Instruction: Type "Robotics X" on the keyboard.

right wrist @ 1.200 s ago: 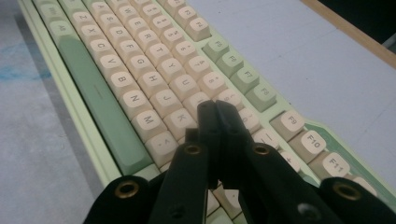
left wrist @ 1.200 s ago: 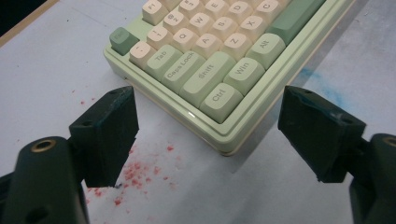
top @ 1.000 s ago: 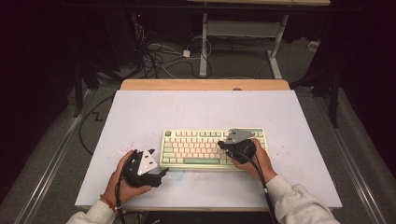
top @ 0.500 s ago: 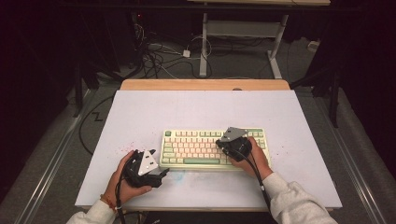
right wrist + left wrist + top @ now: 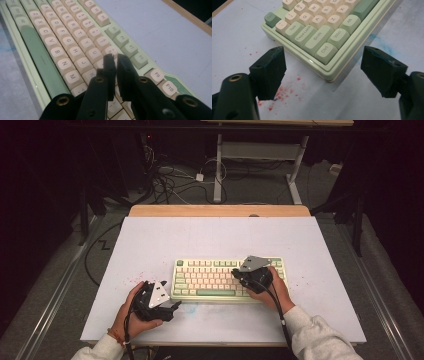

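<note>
A white table [image 5: 150, 245] is seen in the high view, with faint red specks [image 5: 131, 281] near its 8 o'clock area and a blue smear [image 5: 192, 306] just below the keyboard. The green and cream keyboard [image 5: 210, 277] is laid flat slightly toward 5 o'clock from the table's centre, its long side parallel to the near edge.

The right gripper [image 5: 243, 276] is held over the keyboard's 3 o'clock portion. In the right gripper view its jaws are brought nearly together, only a thin slit being left between them, and nothing is clamped; their tips [image 5: 113, 58] are poised above the keys near the letter rows, and whether a key is touched cannot be told.

The left gripper [image 5: 172, 309] is rested on the table at the keyboard's 7 o'clock corner. In the left gripper view its jaws are spread wide apart, with the Ctrl key [image 5: 325, 51] and the keyboard's corner lying between and beyond them, untouched.

A key press appears to be in hand. Two keys could be struck together, since the narrowed tips are wider than the gaps between keys. The unheld keyboard could also be slid by an angled push.
</note>
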Tool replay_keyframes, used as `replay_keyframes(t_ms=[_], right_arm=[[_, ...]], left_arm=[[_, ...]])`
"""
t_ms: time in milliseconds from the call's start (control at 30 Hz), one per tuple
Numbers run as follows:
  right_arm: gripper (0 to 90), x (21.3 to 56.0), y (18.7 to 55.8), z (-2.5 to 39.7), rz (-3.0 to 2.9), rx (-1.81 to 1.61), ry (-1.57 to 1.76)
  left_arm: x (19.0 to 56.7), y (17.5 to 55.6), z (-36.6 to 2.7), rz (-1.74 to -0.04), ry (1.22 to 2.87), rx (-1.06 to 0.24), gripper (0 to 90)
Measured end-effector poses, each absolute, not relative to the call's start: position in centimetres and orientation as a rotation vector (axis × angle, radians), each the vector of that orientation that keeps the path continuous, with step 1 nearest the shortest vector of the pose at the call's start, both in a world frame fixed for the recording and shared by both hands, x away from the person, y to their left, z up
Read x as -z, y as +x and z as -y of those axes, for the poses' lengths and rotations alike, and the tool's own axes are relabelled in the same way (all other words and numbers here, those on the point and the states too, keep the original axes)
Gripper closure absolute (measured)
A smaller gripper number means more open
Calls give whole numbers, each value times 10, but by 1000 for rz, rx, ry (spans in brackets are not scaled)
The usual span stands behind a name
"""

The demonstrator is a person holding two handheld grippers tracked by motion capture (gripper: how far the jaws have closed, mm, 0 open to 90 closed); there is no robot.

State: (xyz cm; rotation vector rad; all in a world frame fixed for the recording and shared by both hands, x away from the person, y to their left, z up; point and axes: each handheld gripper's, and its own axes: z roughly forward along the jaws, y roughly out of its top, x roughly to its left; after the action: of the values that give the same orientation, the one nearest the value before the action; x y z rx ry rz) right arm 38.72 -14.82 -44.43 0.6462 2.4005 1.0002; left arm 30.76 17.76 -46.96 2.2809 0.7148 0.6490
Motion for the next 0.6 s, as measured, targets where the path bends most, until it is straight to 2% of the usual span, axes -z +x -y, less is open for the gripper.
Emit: replay_keyframes(t_ms=[267, 600], right_arm=[[757, 435, 376, 159, -2354, -1067, 635], [464, 428, 361, 171, -2300, -1118, 615]], left_arm=[[469, 307, -176, -713, 2281, -647, 198], [469, 307, -176, -718, 2279, -645, 201]])
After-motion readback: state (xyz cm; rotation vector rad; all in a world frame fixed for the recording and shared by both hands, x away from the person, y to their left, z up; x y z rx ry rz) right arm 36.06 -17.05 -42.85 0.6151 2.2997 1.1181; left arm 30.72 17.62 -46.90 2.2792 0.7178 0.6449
